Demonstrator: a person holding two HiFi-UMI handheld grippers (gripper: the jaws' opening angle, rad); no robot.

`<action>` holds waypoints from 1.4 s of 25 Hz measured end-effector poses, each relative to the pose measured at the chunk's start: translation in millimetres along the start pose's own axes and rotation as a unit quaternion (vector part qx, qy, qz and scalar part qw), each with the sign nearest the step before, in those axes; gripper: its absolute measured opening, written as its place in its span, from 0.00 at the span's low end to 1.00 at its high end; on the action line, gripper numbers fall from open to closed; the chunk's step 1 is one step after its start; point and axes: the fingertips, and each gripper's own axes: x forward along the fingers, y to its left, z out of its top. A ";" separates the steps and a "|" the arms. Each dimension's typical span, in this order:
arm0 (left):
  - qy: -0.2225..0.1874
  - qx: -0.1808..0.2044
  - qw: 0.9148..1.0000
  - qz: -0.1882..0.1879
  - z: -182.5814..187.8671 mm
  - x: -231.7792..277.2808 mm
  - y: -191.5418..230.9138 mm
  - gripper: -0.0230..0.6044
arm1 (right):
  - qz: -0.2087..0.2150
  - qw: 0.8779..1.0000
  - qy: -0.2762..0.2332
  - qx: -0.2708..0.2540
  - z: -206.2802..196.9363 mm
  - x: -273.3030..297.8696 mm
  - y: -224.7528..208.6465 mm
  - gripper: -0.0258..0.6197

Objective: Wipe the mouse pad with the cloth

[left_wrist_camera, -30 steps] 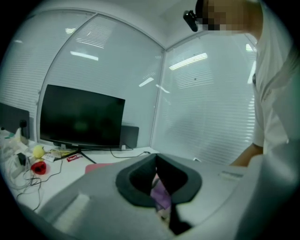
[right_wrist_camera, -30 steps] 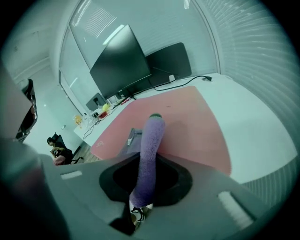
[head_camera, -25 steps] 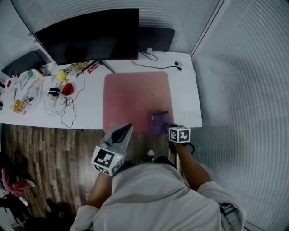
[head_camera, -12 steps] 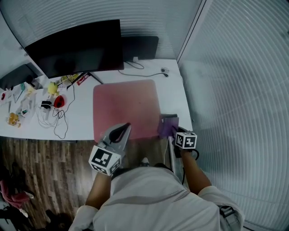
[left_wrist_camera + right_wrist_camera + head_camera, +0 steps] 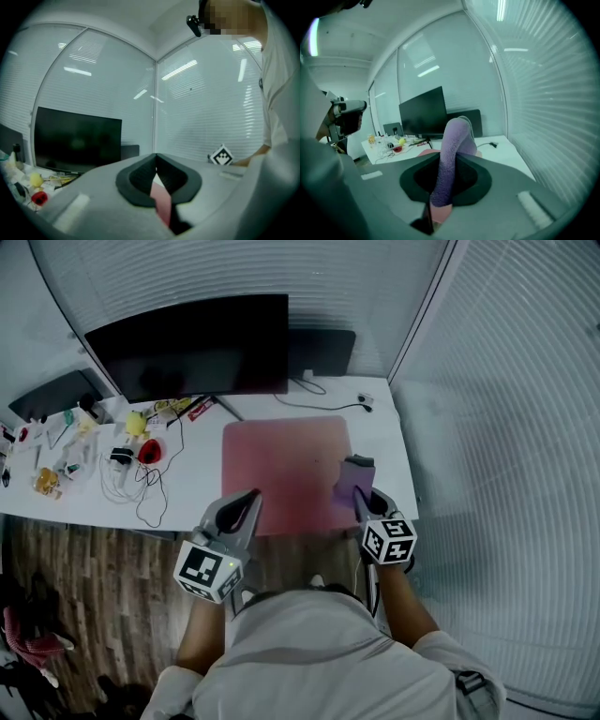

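Right tool (image 5: 361, 501) is clamped on the cloth (image 5: 352, 476): purple, pinched by one end, the rest flopping up & fwd past the tips. Cloth sits over the right edge of the pink mouse pad (image 5: 281, 474), near-right part. Can't tell from here if it's touching the pad or just above it. Left tool (image 5: 246, 504) is closed w/ nothing in it, tips together, hovering by the pad's near-left corner, not pressing on it afaict

Risks as I judge them:
1) Grip is on a narrow bit of cloth, so drag on the pad could pull it out mid-stroke
2) Nothing pins the pad, so a hard push may slide or ruck it across the worktop (image 5: 380, 442), esp. toward the monitor (image 5: 187, 343) stand
3) Cloth is bunched tall, so if I go too low the tips rub the pad instead of fabric
4) Pad's near edge is right at the worktop's front edge; a pull stroke could drag it off
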 end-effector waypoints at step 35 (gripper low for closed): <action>-0.046 0.004 0.999 0.026 24.3 -92.6 64.1 0.04 | 0.040 0.985 -0.147 -0.084 126.8 -30.4 163.7 0.11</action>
